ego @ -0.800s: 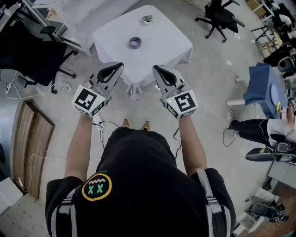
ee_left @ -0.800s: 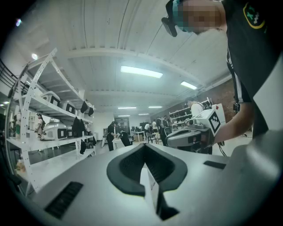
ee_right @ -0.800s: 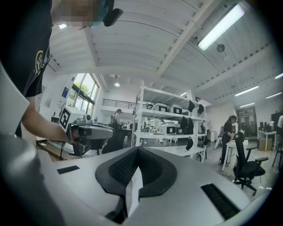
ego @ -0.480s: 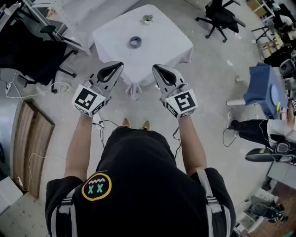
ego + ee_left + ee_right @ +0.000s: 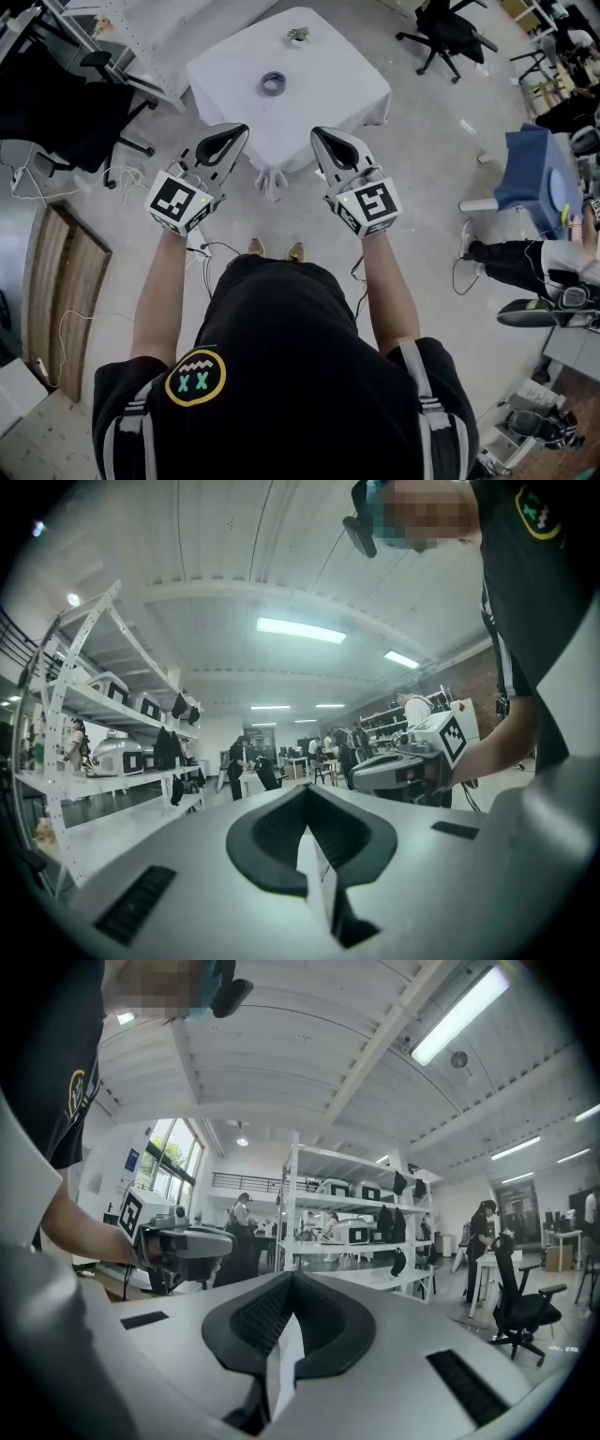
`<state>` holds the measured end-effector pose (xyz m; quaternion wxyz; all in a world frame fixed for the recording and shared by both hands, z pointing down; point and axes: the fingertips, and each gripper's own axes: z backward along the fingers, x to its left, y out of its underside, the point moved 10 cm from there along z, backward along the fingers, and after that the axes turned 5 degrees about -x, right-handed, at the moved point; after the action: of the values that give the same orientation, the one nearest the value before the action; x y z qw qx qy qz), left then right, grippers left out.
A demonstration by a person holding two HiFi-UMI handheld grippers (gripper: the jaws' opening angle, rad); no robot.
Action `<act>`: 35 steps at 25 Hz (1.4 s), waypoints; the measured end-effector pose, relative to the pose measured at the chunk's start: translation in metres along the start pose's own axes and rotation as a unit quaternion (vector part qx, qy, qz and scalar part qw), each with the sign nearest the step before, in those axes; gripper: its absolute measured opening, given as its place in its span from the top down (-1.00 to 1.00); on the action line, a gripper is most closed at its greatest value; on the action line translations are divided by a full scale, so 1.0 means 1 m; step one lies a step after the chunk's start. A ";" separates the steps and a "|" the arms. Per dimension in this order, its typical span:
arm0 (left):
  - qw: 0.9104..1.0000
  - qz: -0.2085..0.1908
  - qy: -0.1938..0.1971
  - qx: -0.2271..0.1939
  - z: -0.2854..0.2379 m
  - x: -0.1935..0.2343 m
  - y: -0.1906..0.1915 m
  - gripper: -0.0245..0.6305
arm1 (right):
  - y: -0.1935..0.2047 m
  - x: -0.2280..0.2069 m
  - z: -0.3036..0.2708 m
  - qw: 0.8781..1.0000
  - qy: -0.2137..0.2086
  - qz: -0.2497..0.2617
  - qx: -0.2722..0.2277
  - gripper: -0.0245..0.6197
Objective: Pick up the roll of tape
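Observation:
The roll of tape (image 5: 273,84), a small bluish ring, lies flat near the middle of a white-clothed table (image 5: 337,94) ahead of me. A little potted plant (image 5: 298,36) stands at the table's far edge. My left gripper (image 5: 234,134) and right gripper (image 5: 323,139) are held level side by side, short of the table's near edge and well apart from the tape. Both are shut with nothing between the pads. The left gripper view shows its closed jaws (image 5: 307,794) and the right gripper (image 5: 403,771) beside it. The right gripper view shows closed jaws (image 5: 292,1279) and no tape.
A black office chair (image 5: 66,112) stands left of the table and another (image 5: 450,33) at the far right. A blue seat (image 5: 532,178) and a seated person's legs (image 5: 525,262) are to the right. A wooden panel (image 5: 61,300) and cables lie on the floor at left.

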<state>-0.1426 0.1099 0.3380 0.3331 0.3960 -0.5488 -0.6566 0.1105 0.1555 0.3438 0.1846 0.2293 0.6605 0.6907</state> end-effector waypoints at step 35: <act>1.000 0.003 -0.005 0.006 -0.002 -0.001 0.004 0.87 | 0.008 -0.002 -0.001 0.999 -0.040 -0.021 0.011 -0.48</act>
<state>-0.1399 0.1091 0.3417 0.3301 0.3933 -0.5553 -0.6543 0.1114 0.1530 0.3516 0.2226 0.2448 0.6650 0.6696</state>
